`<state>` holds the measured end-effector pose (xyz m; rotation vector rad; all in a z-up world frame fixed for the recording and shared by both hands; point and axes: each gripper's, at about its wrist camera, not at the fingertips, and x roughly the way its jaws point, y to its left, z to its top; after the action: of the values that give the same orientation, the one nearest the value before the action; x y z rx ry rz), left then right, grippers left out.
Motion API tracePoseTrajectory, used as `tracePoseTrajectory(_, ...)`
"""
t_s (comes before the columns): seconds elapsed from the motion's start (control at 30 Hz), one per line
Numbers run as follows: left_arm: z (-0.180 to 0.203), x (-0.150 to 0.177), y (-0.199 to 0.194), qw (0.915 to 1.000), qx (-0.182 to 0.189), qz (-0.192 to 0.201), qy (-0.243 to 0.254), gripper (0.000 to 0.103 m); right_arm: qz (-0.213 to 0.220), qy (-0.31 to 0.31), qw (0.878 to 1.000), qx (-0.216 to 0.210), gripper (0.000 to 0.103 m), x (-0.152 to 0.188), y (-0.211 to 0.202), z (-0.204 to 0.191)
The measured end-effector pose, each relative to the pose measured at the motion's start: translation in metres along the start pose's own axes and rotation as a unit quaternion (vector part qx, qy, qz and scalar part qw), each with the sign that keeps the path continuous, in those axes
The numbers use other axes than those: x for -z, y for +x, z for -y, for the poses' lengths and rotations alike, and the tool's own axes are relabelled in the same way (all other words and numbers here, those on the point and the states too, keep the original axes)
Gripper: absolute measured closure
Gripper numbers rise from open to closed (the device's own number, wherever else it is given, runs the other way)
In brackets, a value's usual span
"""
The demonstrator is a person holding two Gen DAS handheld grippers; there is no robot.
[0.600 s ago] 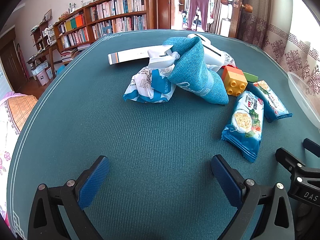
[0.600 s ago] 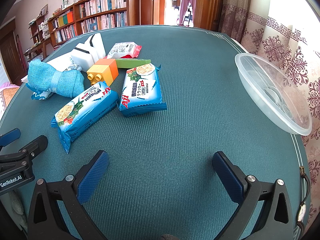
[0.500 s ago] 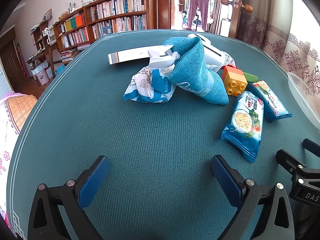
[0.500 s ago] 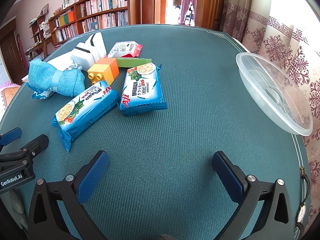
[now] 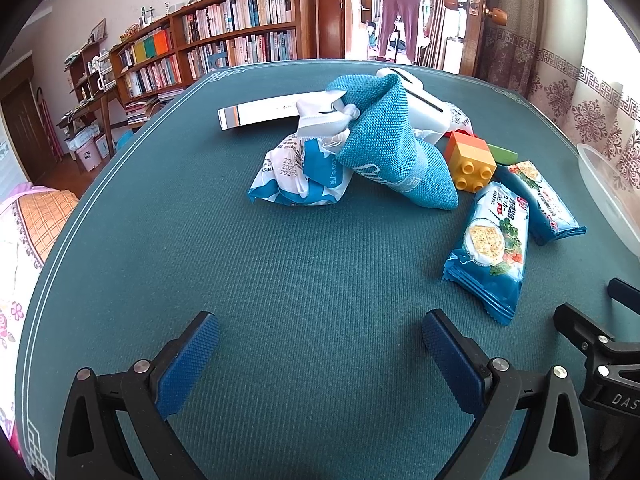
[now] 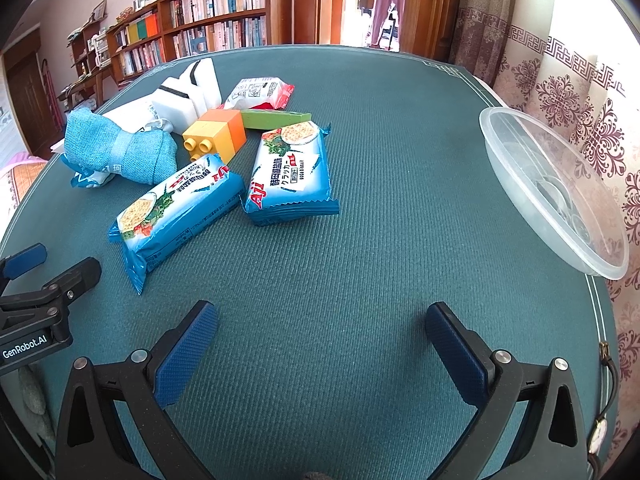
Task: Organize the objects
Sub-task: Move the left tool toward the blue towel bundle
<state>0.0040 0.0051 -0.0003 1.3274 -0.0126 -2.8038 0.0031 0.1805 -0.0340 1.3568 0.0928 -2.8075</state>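
Note:
A pile of objects lies on the teal table (image 5: 280, 280). A folded blue cloth (image 5: 392, 152) leans on a blue-white packet (image 5: 300, 176), beside an orange-yellow toy block (image 5: 472, 160) and a white box (image 5: 264, 114). Two blue cracker packs (image 6: 176, 212) (image 6: 290, 176) lie near the middle, with a green block (image 6: 276, 119), a white folded item (image 6: 188, 92) and a red-white snack packet (image 6: 258, 90) behind. My left gripper (image 5: 320, 344) hovers open over bare cloth. My right gripper (image 6: 320, 340) is open too, with nothing between its fingers.
A clear plastic bowl (image 6: 556, 188) sits at the table's right edge, by the patterned curtain. Bookshelves (image 5: 224, 44) and a doorway stand beyond the far rim. The left gripper's body (image 6: 36, 308) shows at the lower left of the right wrist view.

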Motion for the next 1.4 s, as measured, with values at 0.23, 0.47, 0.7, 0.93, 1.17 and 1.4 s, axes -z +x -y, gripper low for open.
tracePoseTrajectory(0.23, 0.001, -0.002, 0.0, 1.0, 0.008, -0.002, -0.003, 0.0, 0.0, 0.0, 1.0, 0.0, 0.0, 0.0, 0.0, 0.0)
tracePoseTrajectory(0.47, -0.011, -0.004, -0.002, 0.9994, 0.033, 0.004, -0.013, 0.0, 0.001, 0.001, 1.0, -0.001, 0.0, -0.002, -0.002, 0.0)
tracePoseTrajectory(0.7, -0.015, -0.011, -0.007, 0.9984, 0.049, 0.016, -0.022, 0.001, 0.001, 0.001, 1.0, -0.001, 0.0, -0.001, -0.002, 0.0)
tracePoseTrajectory(0.93, -0.005, -0.027, -0.019, 0.9981, 0.039, 0.048, 0.006, 0.001, 0.001, 0.001, 1.0, -0.001, 0.0, -0.001, -0.002, -0.001)
tracePoseTrajectory(1.17, -0.006, -0.055, -0.02, 0.996, 0.061, 0.064, 0.008, 0.0, 0.001, 0.001, 1.0, -0.001, 0.0, 0.0, -0.002, -0.001)
tracePoseTrajectory(1.4, -0.003, -0.077, -0.017, 0.9946, 0.062, 0.083, 0.001, 0.0, 0.002, 0.002, 1.0, -0.001, 0.0, 0.0, -0.003, -0.001)
